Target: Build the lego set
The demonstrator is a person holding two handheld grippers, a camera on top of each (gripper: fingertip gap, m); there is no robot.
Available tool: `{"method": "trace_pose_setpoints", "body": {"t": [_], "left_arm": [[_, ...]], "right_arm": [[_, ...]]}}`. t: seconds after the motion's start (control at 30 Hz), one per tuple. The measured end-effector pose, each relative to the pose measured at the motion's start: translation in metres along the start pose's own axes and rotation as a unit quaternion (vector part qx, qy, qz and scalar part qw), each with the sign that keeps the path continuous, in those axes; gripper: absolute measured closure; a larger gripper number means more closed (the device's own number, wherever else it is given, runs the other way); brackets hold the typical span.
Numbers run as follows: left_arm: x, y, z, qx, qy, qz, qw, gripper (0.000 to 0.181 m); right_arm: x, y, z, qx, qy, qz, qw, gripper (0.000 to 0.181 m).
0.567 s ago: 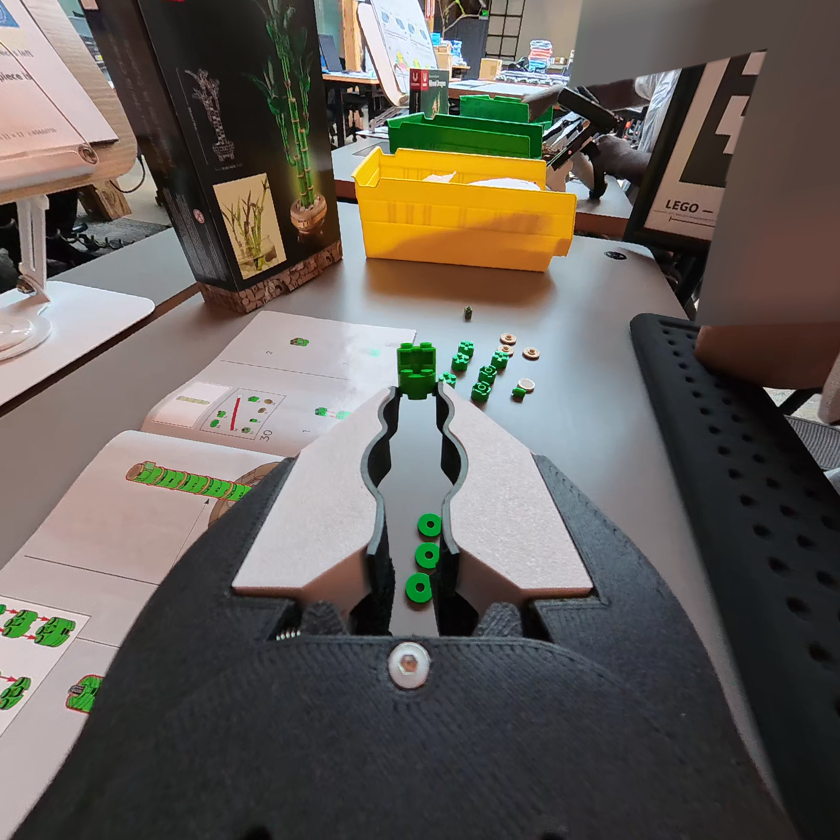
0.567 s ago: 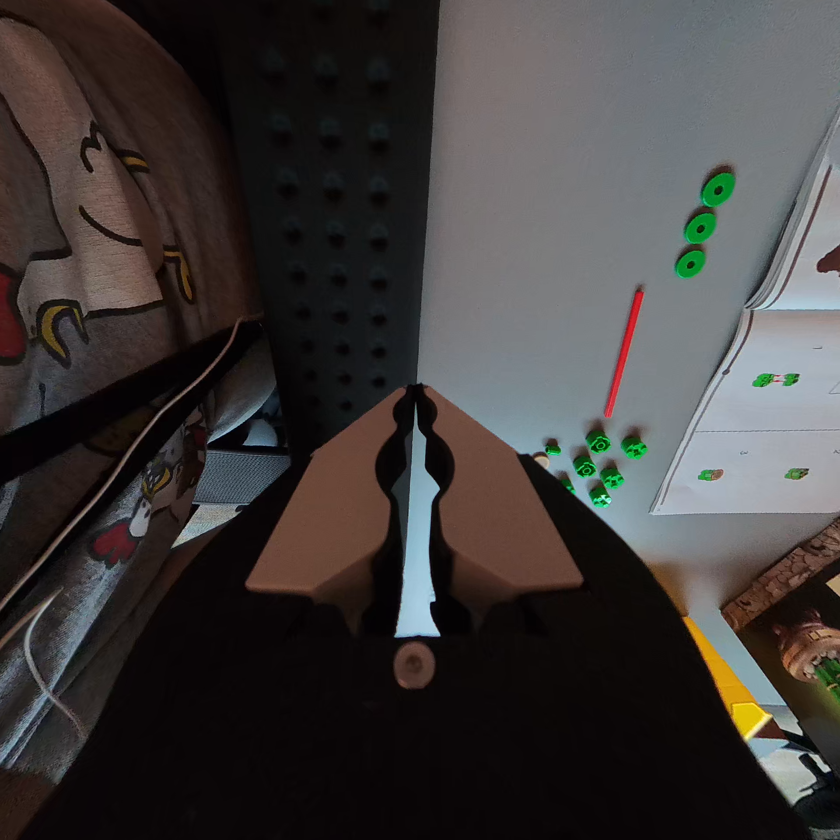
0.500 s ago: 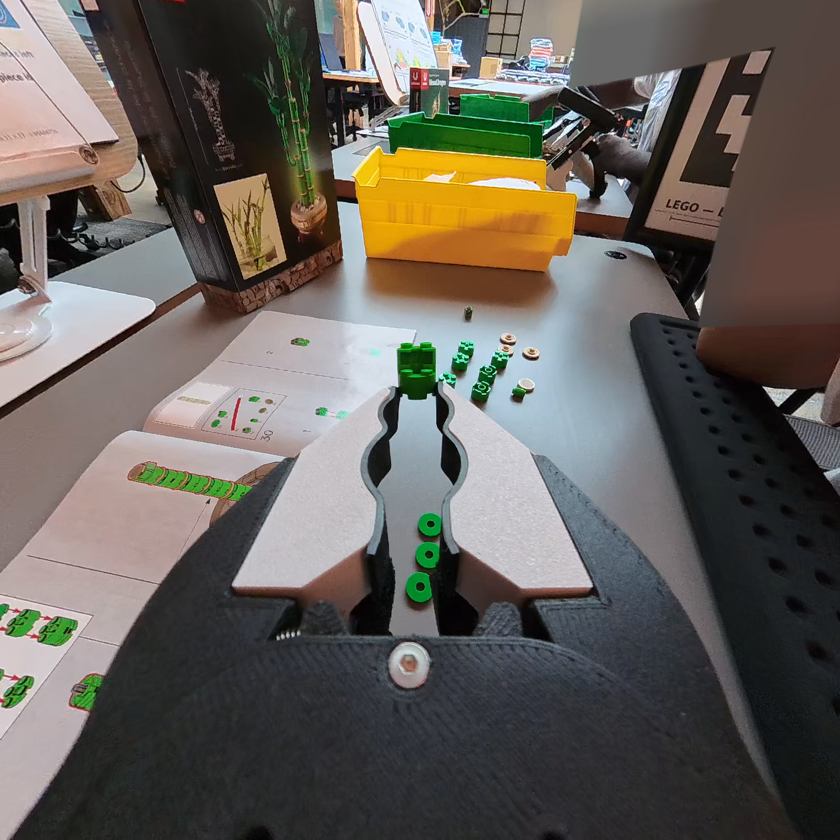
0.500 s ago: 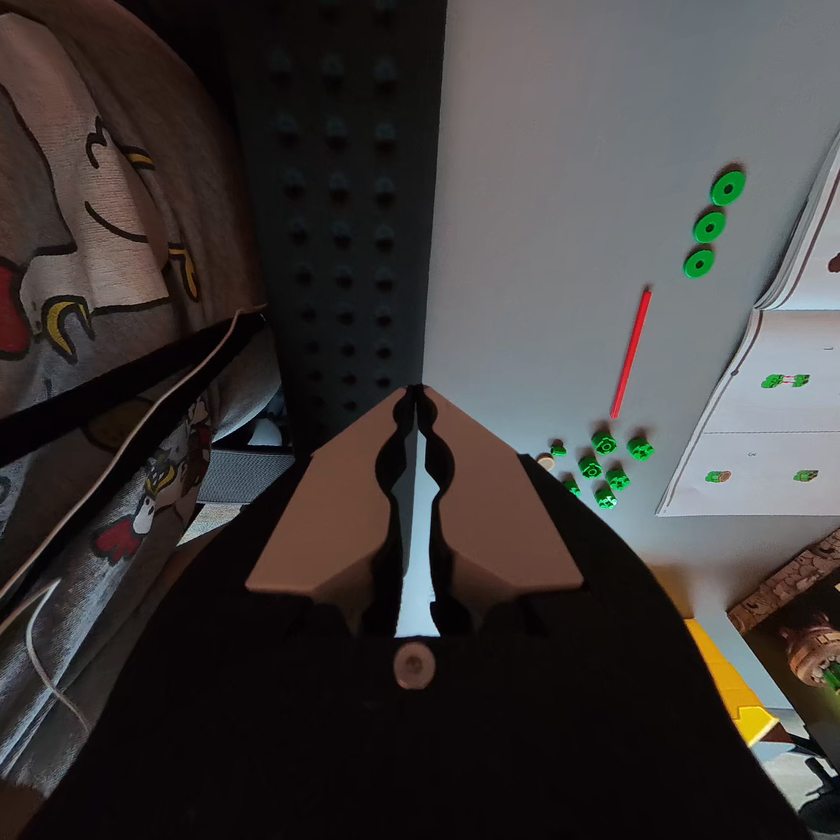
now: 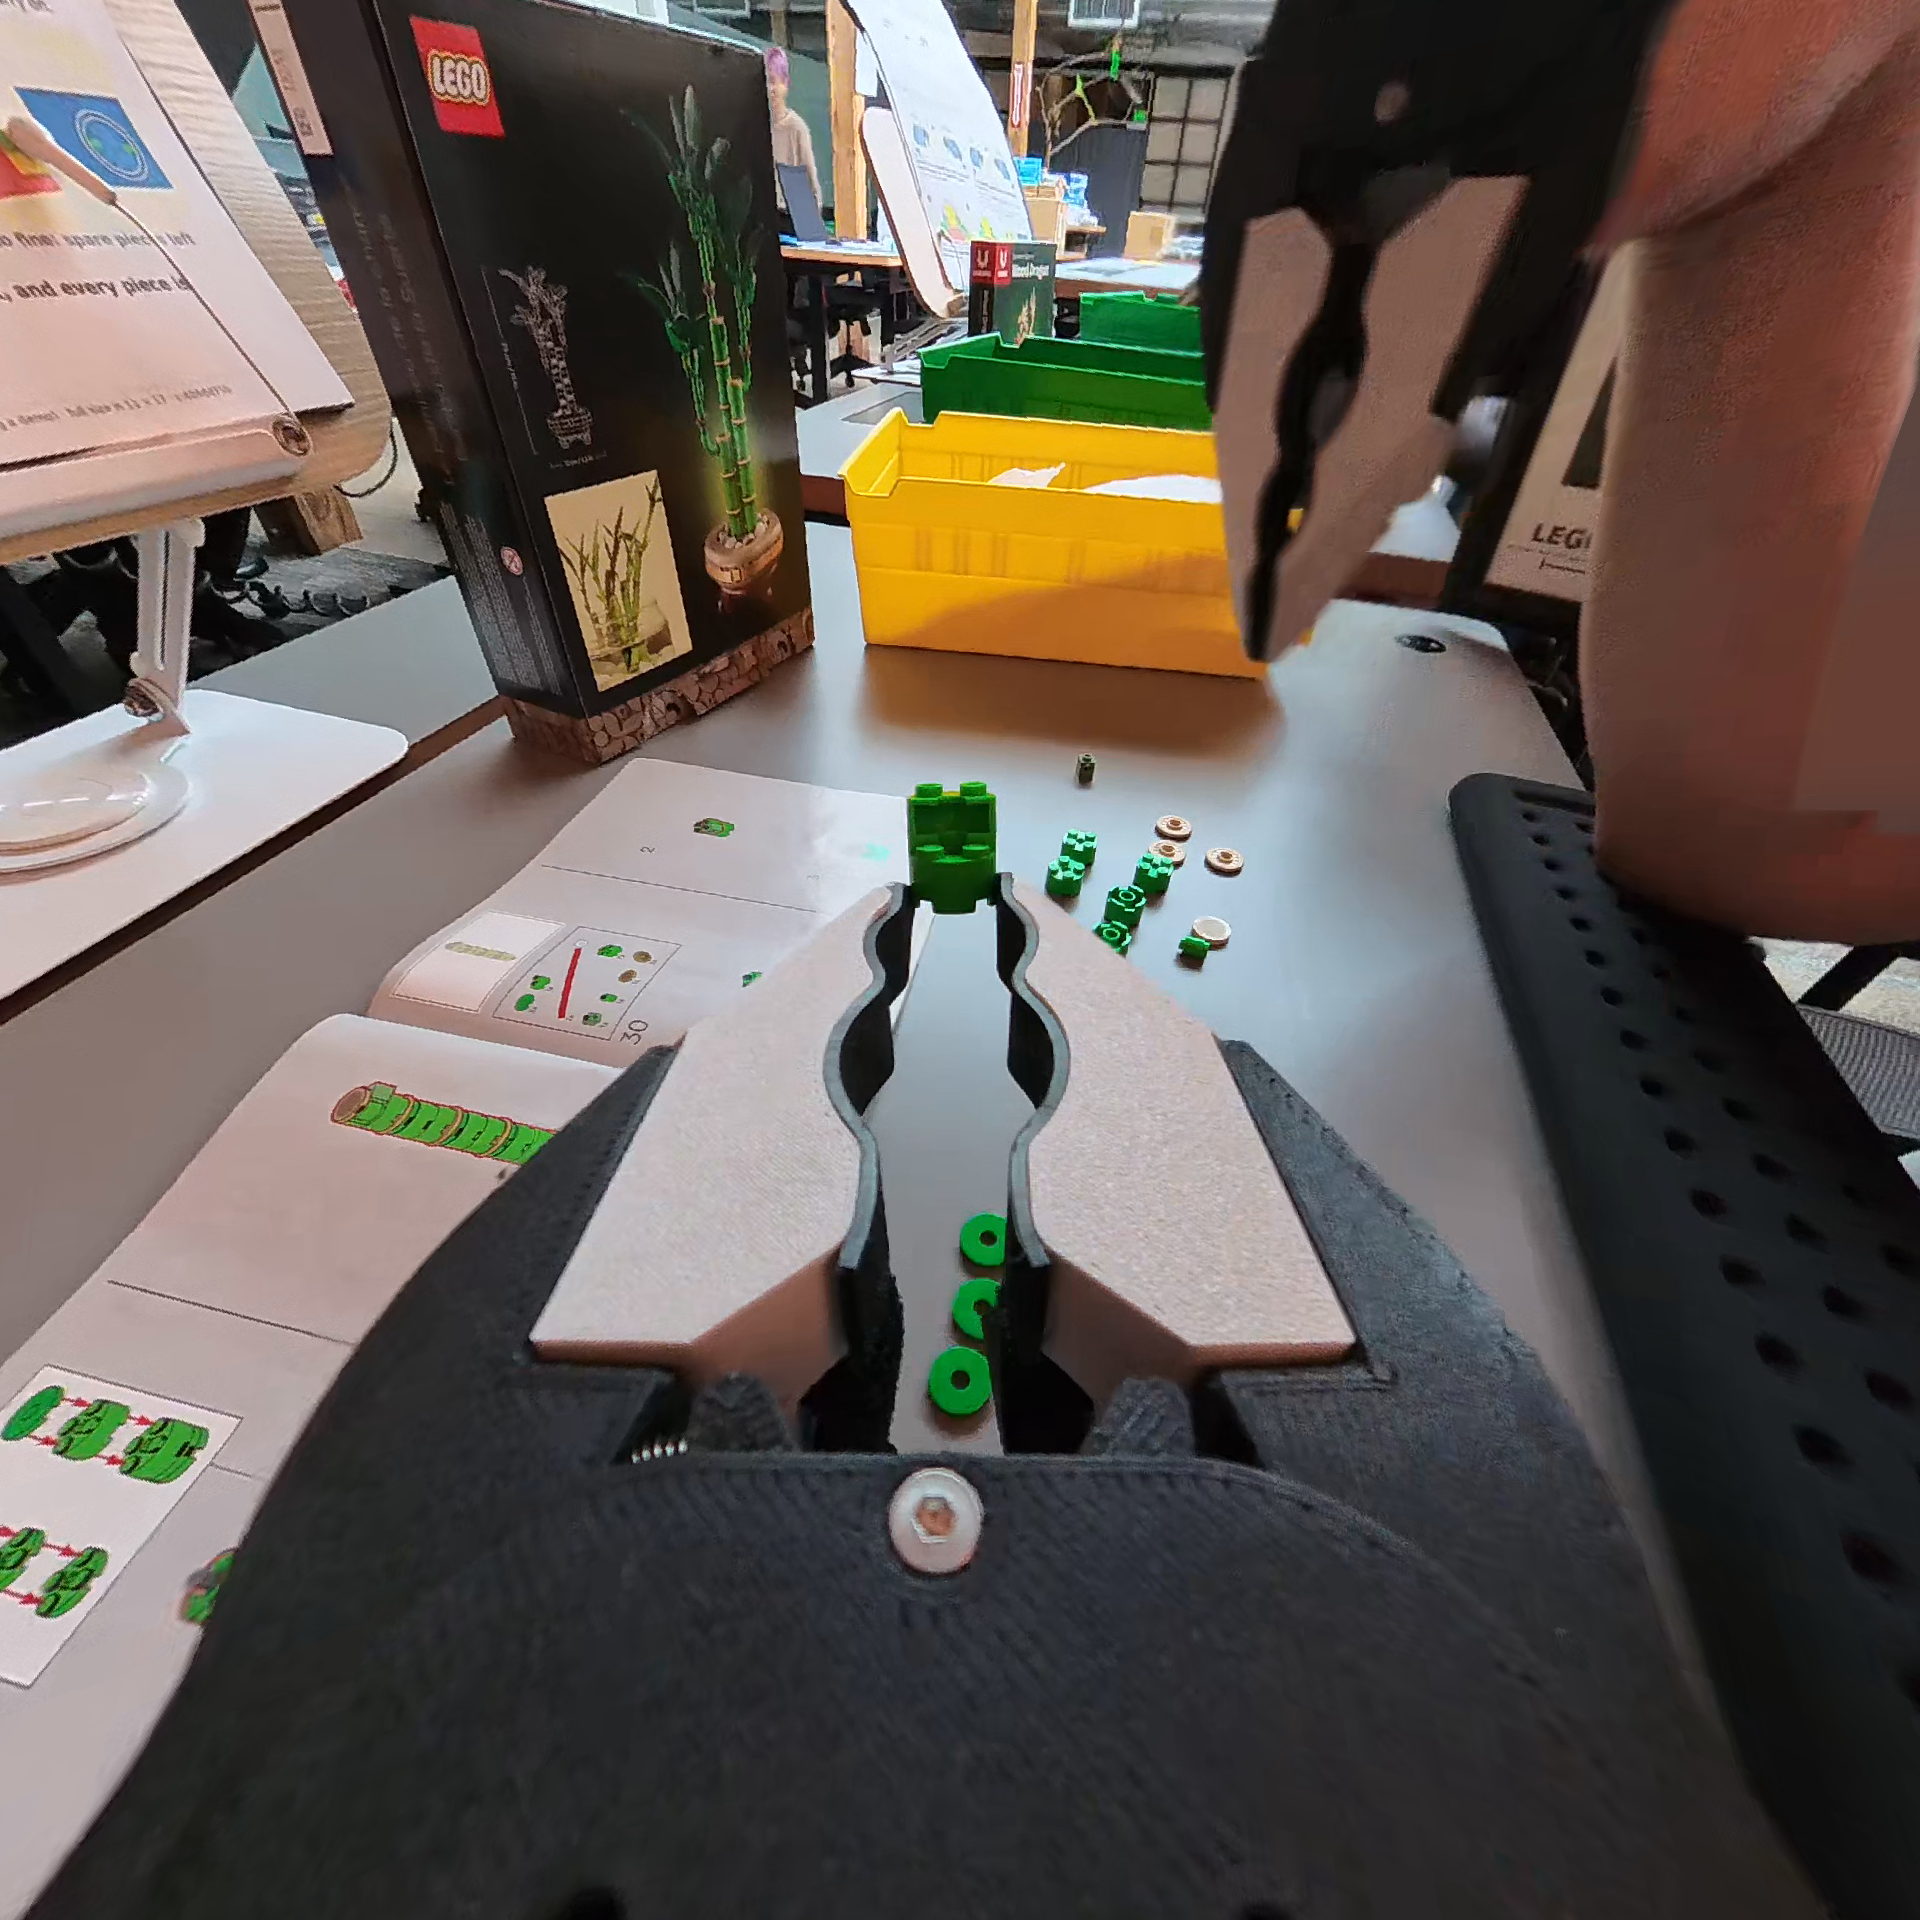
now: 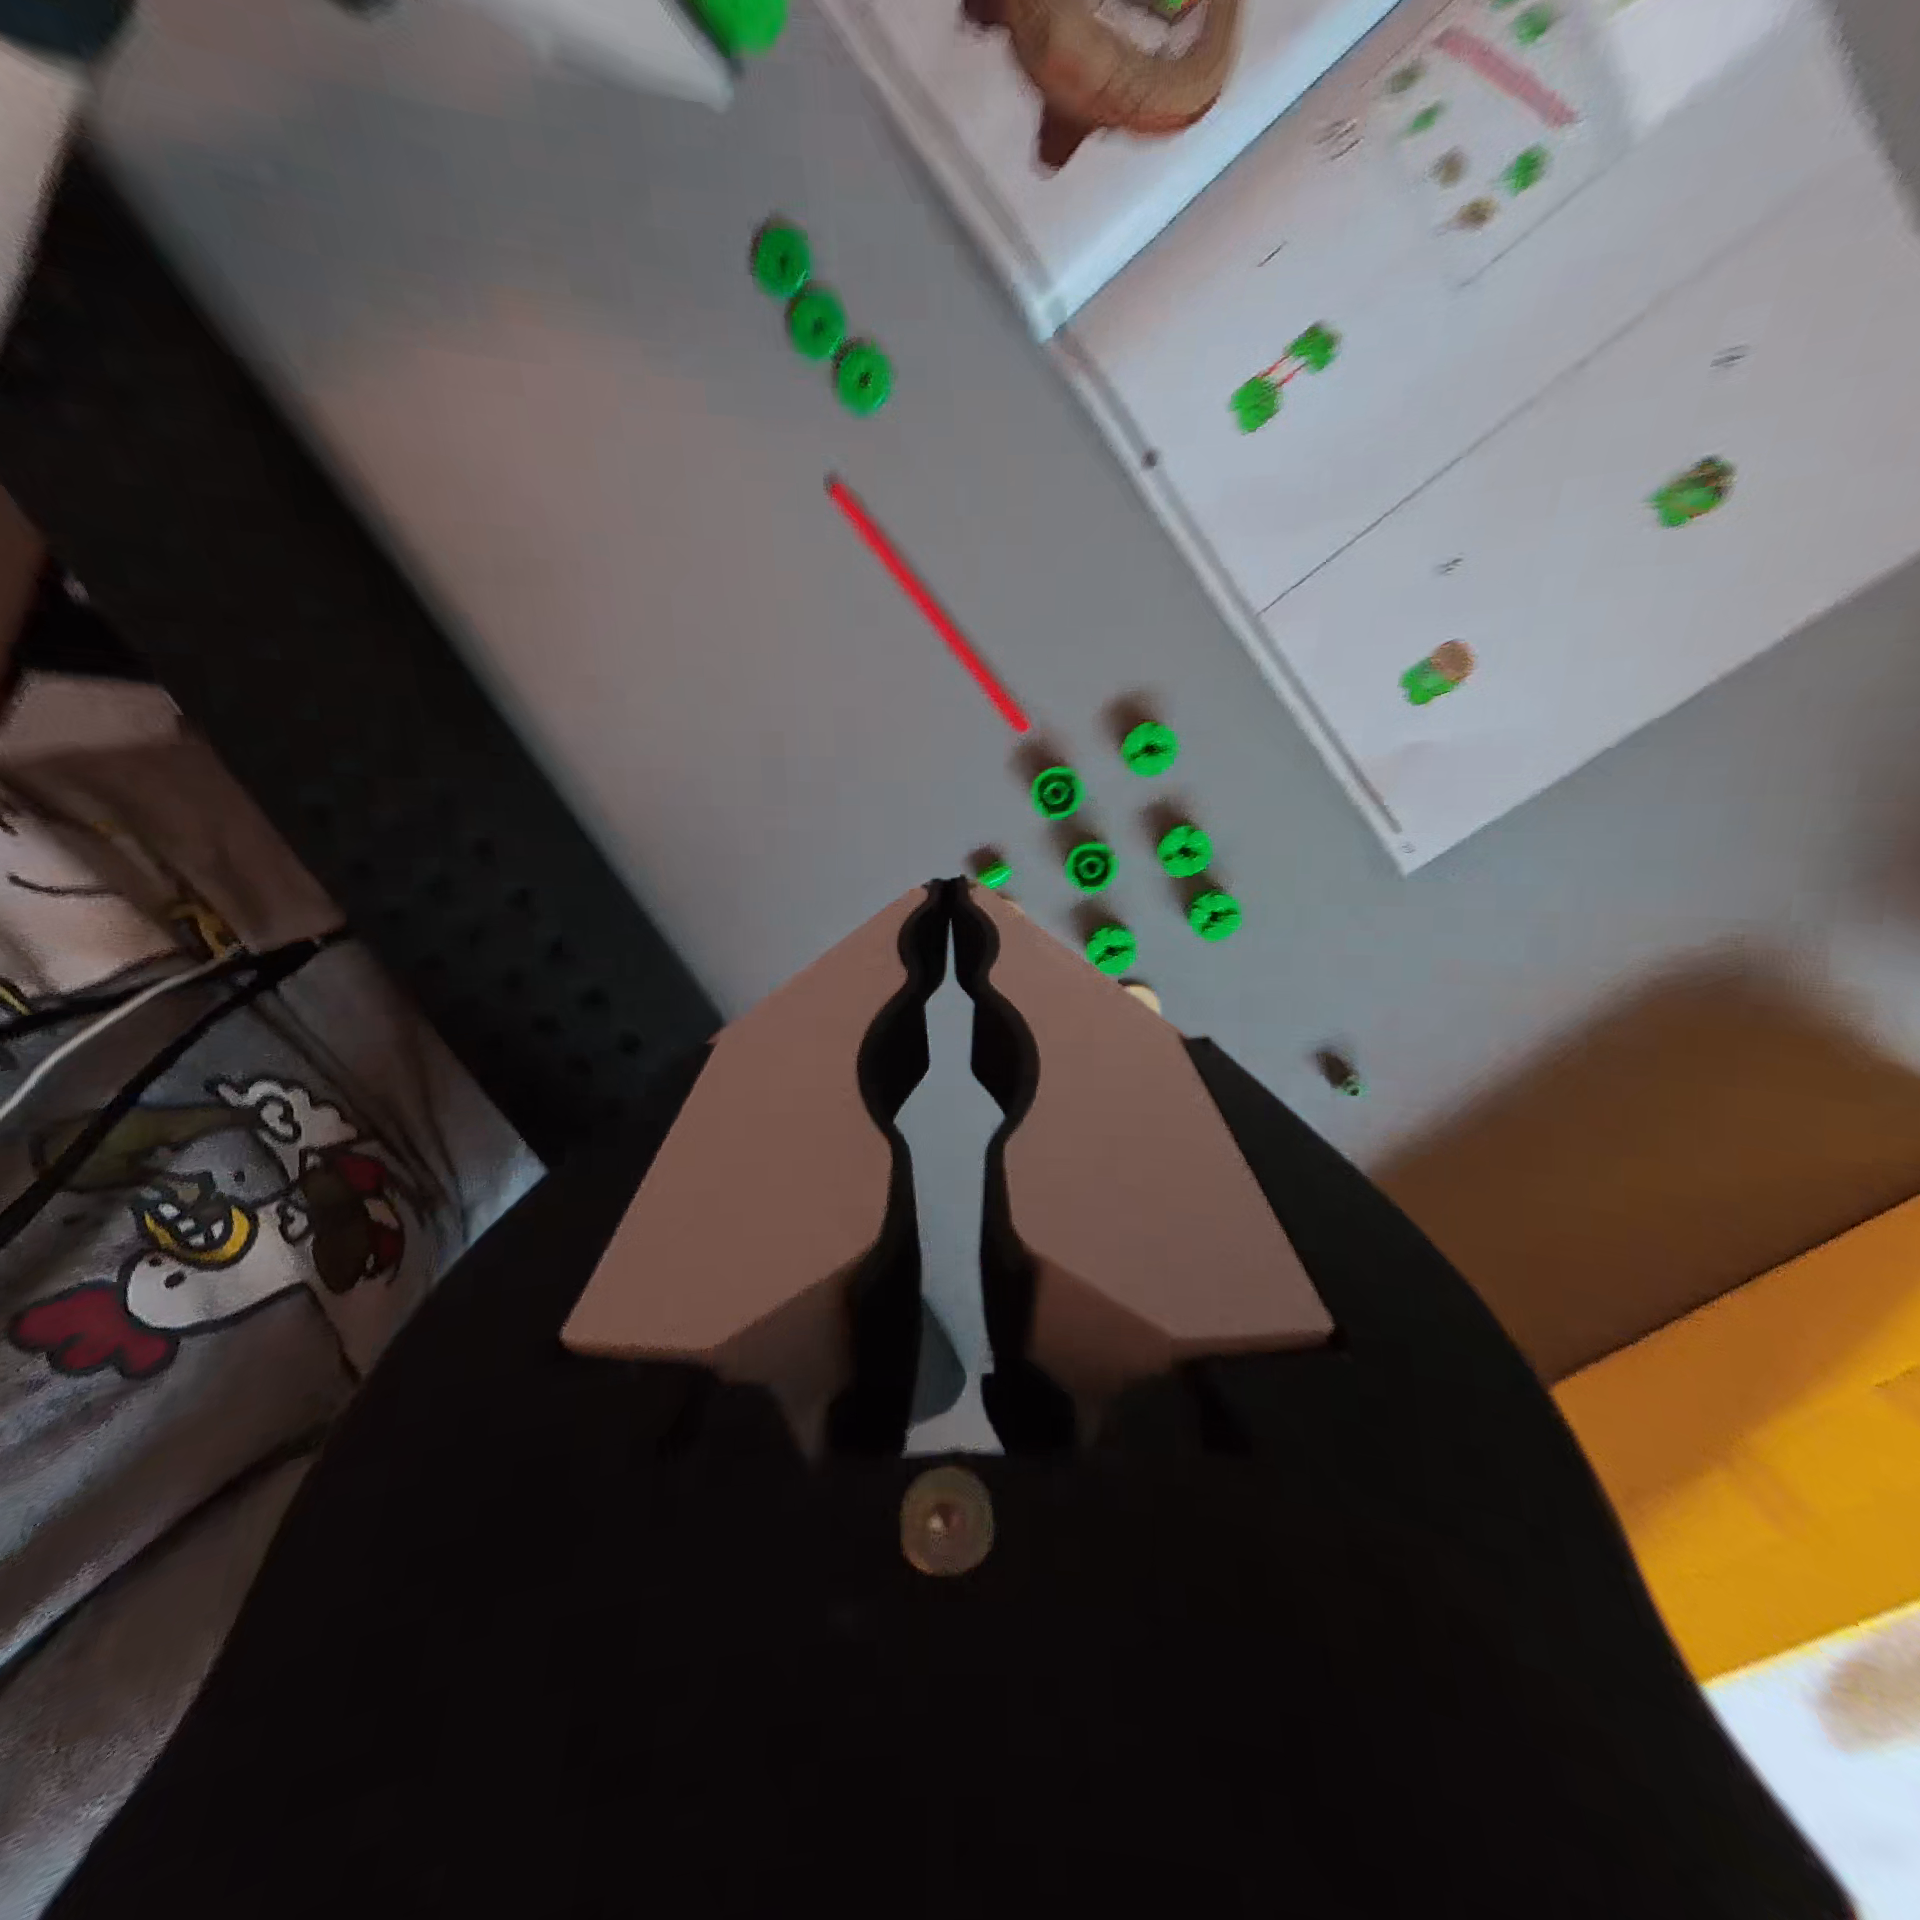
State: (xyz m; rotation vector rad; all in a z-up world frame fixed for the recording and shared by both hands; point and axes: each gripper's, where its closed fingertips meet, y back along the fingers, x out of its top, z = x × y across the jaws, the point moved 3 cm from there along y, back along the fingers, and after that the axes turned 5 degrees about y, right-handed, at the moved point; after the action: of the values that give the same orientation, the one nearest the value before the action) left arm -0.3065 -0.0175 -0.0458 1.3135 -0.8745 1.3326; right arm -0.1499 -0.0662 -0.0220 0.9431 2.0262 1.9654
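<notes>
My left gripper (image 5: 951, 896) is shut on a green stacked brick piece (image 5: 951, 844) and holds it above the grey table (image 5: 1330, 1039). Three green round discs (image 5: 966, 1309) lie in a row under its fingers; they also show in the right wrist view (image 6: 819, 322). Several small green round bricks (image 5: 1112, 883) and tan round tiles (image 5: 1195, 847) lie to the right. My right gripper (image 6: 948, 888) is shut and empty, pointing down above the small green bricks (image 6: 1132, 842). It hangs at the upper right of the left wrist view (image 5: 1273, 623). A thin red rod (image 6: 925, 603) lies between discs and bricks.
An open instruction booklet (image 5: 343, 1174) lies on the left. The set's box (image 5: 592, 395) stands behind it, with a yellow bin (image 5: 1039, 551) and green bins (image 5: 1060, 379) at the back. A black perforated mat (image 5: 1714, 1195) runs along the right. A white stand (image 5: 135, 769) is far left. Left tips to right tips: about 15 cm.
My right gripper has swung from over the mat at the table's near edge to above the small green bricks, now showing in the left wrist view. The left gripper has held still.
</notes>
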Motion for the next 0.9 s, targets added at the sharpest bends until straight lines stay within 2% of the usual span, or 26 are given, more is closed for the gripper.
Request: {"method": "trace_pose_setpoints", "body": {"t": [0.03,0.17,0.23,0.3,0.37,0.43,0.53,0.67,0.77,0.9], "left_arm": [[0.000,-0.001,0.000,-0.002,0.007,0.003,1.000,0.167],[-0.001,-0.004,0.001,-0.013,0.029,0.003,0.999,0.167],[0.000,-0.004,0.003,-0.027,0.042,0.004,0.999,0.167],[0.002,-0.002,0.004,-0.041,0.069,0.009,0.997,0.167],[0.003,-0.001,0.002,-0.044,0.097,0.010,0.994,0.167],[0.004,0.001,-0.001,-0.041,0.110,0.015,0.993,0.167],[0.006,0.005,-0.006,-0.030,0.107,0.023,0.994,0.167],[0.005,0.005,-0.006,-0.029,0.103,0.023,0.994,0.167],[0.003,0.002,-0.005,-0.031,0.100,0.018,0.994,0.167],[-0.001,-0.001,-0.004,-0.029,0.093,0.007,0.995,0.167]], "right_arm": [[0.002,0.006,0.009,0.004,-0.010,0.031,0.999,0.181],[0.017,0.020,0.017,0.040,-0.014,0.126,0.991,0.181],[0.031,0.021,0.009,0.067,0.037,0.161,0.984,0.181],[0.046,0.018,0.006,0.058,0.109,0.203,0.971,0.180],[0.051,0.011,0.017,0.010,0.129,0.217,0.967,0.180],[0.055,0.008,0.018,-0.020,0.168,0.259,0.951,0.179],[0.060,0.006,0.027,-0.091,0.211,0.355,0.906,0.178],[0.062,-0.007,0.054,-0.205,0.192,0.453,0.846,0.179],[0.058,-0.027,0.065,-0.265,0.204,0.419,0.844,0.178],[0.062,-0.027,0.067,-0.310,0.215,0.421,0.825,0.178]]}}
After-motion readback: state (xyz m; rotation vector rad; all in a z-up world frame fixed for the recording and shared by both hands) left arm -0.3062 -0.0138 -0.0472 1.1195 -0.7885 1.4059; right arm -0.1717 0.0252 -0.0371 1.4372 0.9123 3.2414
